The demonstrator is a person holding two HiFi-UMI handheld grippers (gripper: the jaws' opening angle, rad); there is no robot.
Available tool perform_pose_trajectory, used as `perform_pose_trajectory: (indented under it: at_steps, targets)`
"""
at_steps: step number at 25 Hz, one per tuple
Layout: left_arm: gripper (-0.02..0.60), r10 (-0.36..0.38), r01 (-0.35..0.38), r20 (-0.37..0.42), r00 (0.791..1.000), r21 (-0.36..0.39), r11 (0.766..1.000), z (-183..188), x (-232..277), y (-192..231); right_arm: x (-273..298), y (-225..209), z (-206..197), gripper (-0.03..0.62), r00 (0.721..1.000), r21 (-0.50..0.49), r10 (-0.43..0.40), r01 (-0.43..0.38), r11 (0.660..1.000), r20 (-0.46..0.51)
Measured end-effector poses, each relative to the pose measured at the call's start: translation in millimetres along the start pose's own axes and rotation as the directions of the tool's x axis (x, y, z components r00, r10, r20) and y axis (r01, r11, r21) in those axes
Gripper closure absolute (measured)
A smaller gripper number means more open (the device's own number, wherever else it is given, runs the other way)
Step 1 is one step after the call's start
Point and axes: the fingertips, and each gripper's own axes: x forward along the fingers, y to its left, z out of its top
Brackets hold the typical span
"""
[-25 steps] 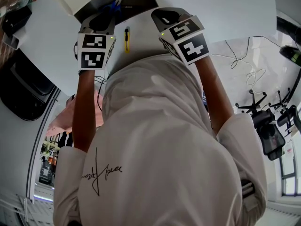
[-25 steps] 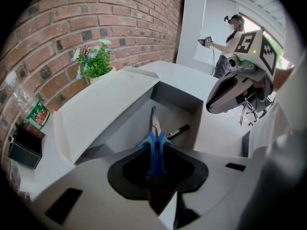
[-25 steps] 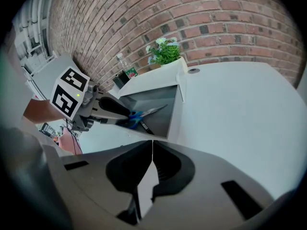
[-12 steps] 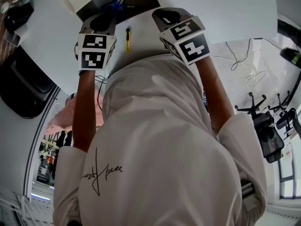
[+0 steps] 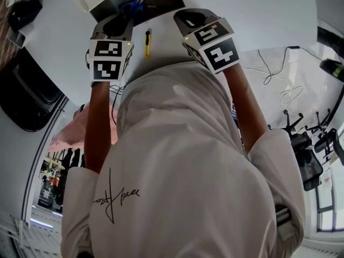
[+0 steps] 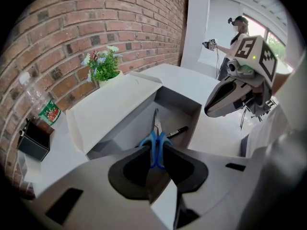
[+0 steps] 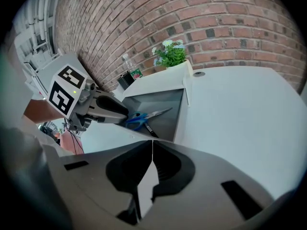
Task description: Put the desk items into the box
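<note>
The left tool (image 6: 154, 161) is clenched on the blue handles of the scissors (image 7: 139, 119), holding them inside the open white box (image 6: 181, 98) with the blades pointing toward its far wall. A black marker (image 6: 178, 132) lies on the box floor, just beside the scissors. The right tool (image 7: 152, 146) hangs over the white surface (image 7: 240, 109) outside the box's near corner, clamped together on nothing. A yellow cutter (image 5: 146, 43) (slim, lying flat) rests just outside the box, near its front edge.
</note>
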Motion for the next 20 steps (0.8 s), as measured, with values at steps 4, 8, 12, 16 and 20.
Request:
perform_pose_trajectory:
  at_steps: [4,8,12,16,20]
  targets:
    - [0.495,0.016,-0.015,0.010,1.000,-0.020,1.000,-0.9,-7.1,-0.7,-1.1,-1.9,2.7,0.566,1.000,0.005,-0.003,0.003,1.000,0.014]
    - [0.499,0.027,-0.027,0.025,0.999,-0.028,0.999,0.1,-13.5,-3.4,-2.2,-1.7,6.0,0.566,1.000,-0.006,-0.005,0.005,1.000,0.030]
    - [0.512,0.041,-0.039,0.038,0.998,-0.040,0.998,0.7,-18.1,-3.7,-2.8,1.8,6.3,0.566,1.000,-0.016,0.000,0.000,1.000,0.028]
    - [0.522,0.053,-0.050,0.051,0.997,-0.049,0.998,0.8,-23.7,-4.4,-3.8,5.0,5.3,0.566,1.000,-0.027,0.003,-0.002,1.000,0.028]
    - [0.530,0.062,-0.059,0.063,0.996,-0.059,0.997,-0.5,-29.8,-7.1,-5.5,8.2,5.3,0.566,0.999,-0.041,0.005,-0.004,0.999,0.032]
